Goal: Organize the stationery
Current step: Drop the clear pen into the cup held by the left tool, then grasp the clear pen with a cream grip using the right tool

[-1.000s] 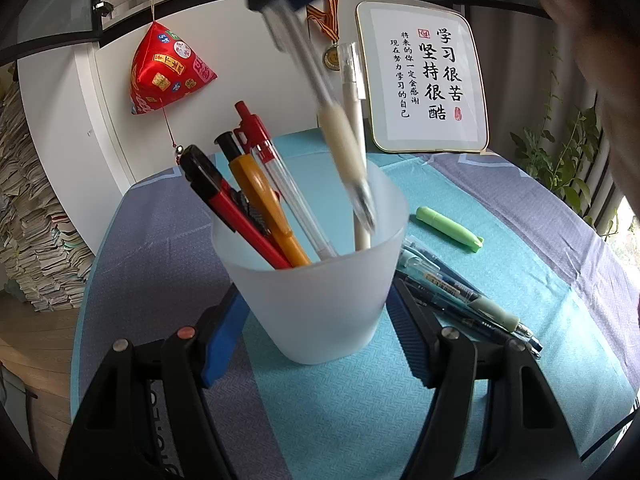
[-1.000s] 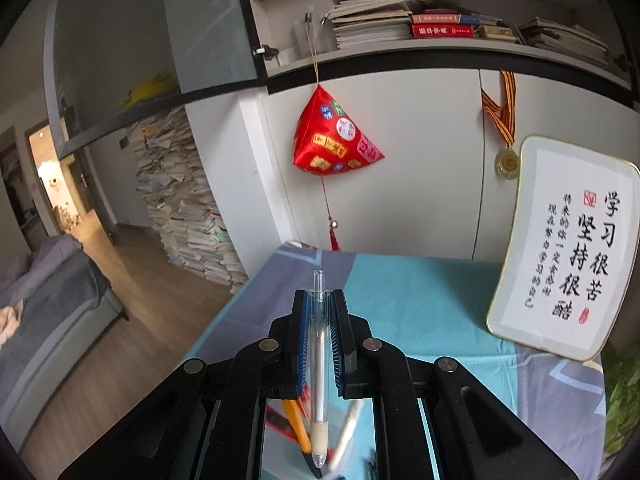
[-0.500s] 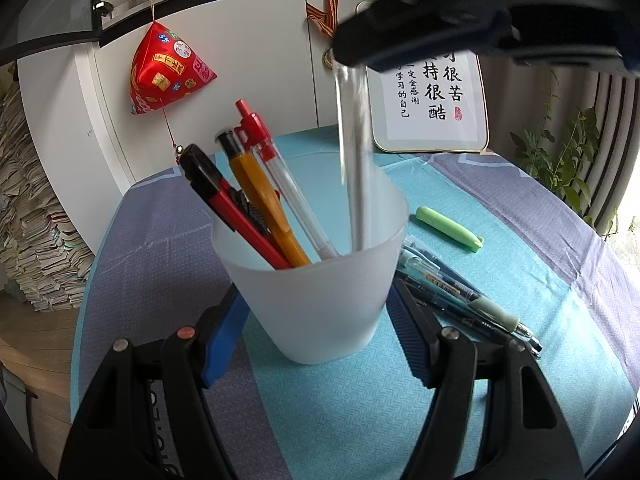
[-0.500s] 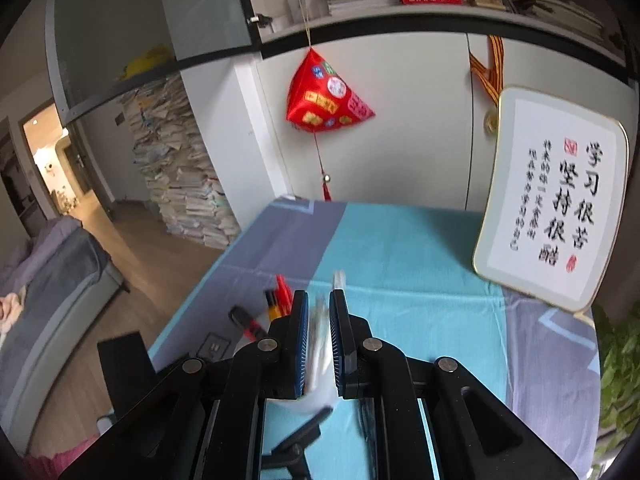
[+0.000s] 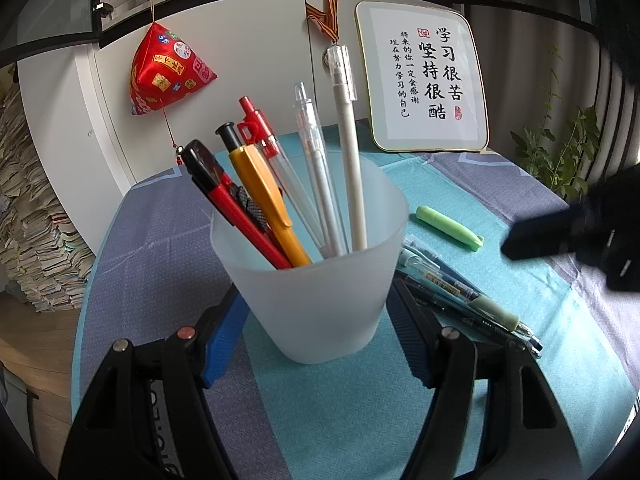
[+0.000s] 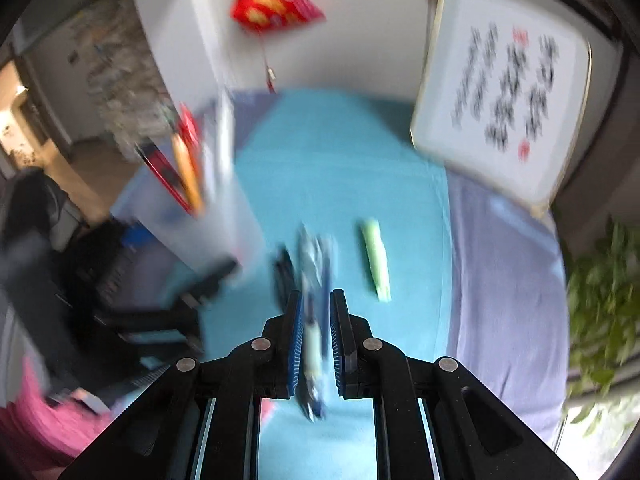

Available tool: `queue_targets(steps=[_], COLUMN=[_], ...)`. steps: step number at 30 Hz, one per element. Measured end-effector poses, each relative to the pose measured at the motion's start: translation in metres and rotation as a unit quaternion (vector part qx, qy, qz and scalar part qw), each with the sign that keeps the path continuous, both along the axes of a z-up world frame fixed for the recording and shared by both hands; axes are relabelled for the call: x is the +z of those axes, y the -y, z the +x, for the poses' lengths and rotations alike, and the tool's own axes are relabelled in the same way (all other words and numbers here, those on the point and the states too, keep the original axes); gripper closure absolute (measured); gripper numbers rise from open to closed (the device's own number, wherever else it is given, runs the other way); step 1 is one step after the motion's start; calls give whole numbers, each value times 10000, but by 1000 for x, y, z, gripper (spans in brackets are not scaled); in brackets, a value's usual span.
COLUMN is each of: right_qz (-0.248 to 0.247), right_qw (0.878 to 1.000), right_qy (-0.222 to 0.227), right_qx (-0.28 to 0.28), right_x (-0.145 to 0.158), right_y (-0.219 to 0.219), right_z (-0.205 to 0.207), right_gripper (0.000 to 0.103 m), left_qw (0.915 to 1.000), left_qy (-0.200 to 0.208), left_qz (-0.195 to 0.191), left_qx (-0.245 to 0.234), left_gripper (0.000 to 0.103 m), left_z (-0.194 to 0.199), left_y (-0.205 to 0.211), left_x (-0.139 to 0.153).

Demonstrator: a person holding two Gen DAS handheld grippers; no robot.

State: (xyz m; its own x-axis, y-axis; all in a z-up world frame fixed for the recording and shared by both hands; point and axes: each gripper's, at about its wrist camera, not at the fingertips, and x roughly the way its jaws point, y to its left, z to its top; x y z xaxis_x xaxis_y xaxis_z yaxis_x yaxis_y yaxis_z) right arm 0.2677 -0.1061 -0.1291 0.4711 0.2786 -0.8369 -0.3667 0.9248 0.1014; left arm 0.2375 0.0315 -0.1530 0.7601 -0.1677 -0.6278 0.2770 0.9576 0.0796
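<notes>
My left gripper is shut on a frosted white cup, one blue pad against each side. In the cup stand a red-black pen, an orange pen, a red-topped clear pen, a clear pen and a white pen. Right of the cup lies a bundle of loose blue pens and a green highlighter. My right gripper hovers over that bundle, tilted steeply down, jaws nearly together and holding nothing. It shows as a dark blur in the left wrist view.
A framed calligraphy board leans on the white cabinet at the back of the teal and purple tablecloth. A red pouch and a medal hang there. A plant is at the right; paper stacks rise beyond the table's left edge.
The clear pen has left my right gripper and now stands in the cup. The right gripper swung down and rightward from above the cup to over the loose pens. The left gripper stayed put.
</notes>
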Motion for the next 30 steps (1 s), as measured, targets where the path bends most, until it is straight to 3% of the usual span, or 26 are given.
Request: queue_targets(steps=[5,10,19,30], right_qz=[-35,-50,-421,-836], right_qw=[9993,9989,9985,9943], right_qy=[-382,-458,-271,-640], right_qx=[49,57,-241,-182], right_x=[-27,-34,-31,-25], right_y=[7,7,8,45], right_z=[-5,-6,-6,-54], right_gripper=[92,92,92,92], left_qw=[10000,10000,10000,10000], left_qy=[-1,-2,-11,-10], left_qz=[-4,-5,-23,-22], left_qx=[-2,-3,-5,-6], left_gripper=[34,34,34,34], left_z=[-1,-1,-1,-1], left_y=[0,0,-1,-1], left_x=[0,0,0,0])
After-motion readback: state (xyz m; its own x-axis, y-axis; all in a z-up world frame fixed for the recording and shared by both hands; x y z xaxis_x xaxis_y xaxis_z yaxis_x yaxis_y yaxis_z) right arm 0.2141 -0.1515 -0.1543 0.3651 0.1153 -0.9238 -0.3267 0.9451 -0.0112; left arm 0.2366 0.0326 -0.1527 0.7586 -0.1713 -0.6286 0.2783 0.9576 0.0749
